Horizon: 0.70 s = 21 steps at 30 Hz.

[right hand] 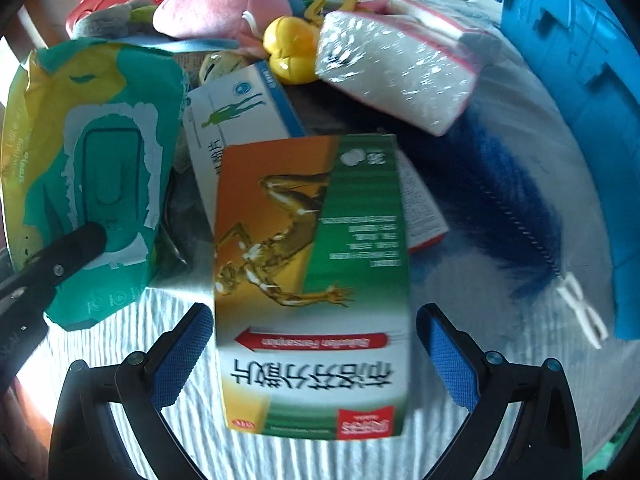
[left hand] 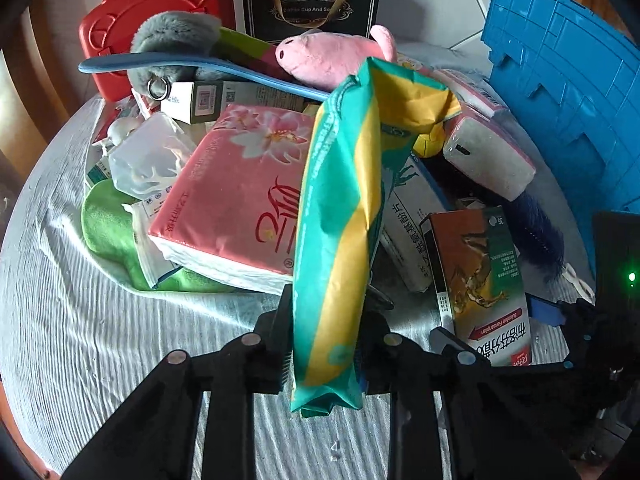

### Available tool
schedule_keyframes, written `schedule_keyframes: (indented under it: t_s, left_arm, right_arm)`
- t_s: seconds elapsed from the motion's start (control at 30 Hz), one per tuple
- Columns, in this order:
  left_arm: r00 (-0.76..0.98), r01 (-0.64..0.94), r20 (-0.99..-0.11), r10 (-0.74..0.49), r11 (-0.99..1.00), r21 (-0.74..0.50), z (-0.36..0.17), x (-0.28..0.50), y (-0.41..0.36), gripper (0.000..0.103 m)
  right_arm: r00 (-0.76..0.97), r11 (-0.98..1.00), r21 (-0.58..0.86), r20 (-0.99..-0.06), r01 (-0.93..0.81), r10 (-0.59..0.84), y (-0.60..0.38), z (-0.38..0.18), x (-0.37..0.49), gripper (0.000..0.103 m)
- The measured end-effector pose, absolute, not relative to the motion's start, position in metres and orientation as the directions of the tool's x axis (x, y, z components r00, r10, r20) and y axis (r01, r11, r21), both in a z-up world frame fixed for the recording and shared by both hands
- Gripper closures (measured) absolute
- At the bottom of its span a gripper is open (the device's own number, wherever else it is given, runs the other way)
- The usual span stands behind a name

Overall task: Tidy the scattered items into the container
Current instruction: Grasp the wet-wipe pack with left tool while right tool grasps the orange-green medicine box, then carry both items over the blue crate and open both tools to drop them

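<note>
My left gripper (left hand: pixel 326 344) is shut on a green and yellow wet-wipes pack (left hand: pixel 344 220) and holds it upright above the cloth; the pack also shows at the left of the right wrist view (right hand: pixel 96 168). My right gripper (right hand: pixel 314 344) is open, its blue pads on either side of an orange and green medicine box (right hand: pixel 312 280) without touching it. That box shows in the left wrist view (left hand: pixel 480 276) too. The blue crate (left hand: pixel 568 92) stands at the right, and also in the right wrist view (right hand: pixel 580 60).
A pile lies on the white cloth (left hand: pixel 80 320): pink tissue pack (left hand: pixel 236 196), pink pig plush (left hand: pixel 332 56), white medicine box (right hand: pixel 236 120), yellow duck (right hand: pixel 292 48), wrapped sponge (right hand: pixel 400 76), blue bottle brush (right hand: pixel 512 208), green cloth (left hand: pixel 108 232). A red case (left hand: pixel 156 20) and black bag (left hand: pixel 312 4) stand behind.
</note>
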<state>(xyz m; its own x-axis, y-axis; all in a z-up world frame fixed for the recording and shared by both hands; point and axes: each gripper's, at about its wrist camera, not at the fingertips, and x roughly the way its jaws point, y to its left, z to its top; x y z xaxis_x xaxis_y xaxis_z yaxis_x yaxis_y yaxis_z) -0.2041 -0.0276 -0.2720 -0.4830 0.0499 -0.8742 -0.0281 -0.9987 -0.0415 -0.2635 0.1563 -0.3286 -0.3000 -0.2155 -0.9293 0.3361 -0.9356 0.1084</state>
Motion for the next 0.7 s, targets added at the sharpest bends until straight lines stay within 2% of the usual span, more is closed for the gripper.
schedule_keyframes:
  t_s: [0.07, 0.33, 0.7]
  left_arm:
    - [-0.489, -0.033, -0.87, 0.055, -0.998, -0.045, -0.27, -0.202, -0.027, 0.081]
    - [-0.568, -0.058, -0.821, 0.068, -0.997, -0.042, -0.225, -0.188, -0.027, 0.083]
    - [-0.737, -0.104, -0.668, 0.1, -0.994, -0.033, -0.127, -0.178, -0.037, 0.083]
  right_arm:
    - [-0.321, -0.942, 0.091, -0.926, 0.323, -0.2, 0.157, -0.323, -0.26, 0.016]
    - [-0.42, -0.947, 0.092, -0.88, 0.307, -0.222, 0.166, -0.264, -0.245, 0.016]
    - [-0.659, -0.954, 0.067, -0.709, 0.294, -0.253, 0.16, -0.135, -0.23, 0.016]
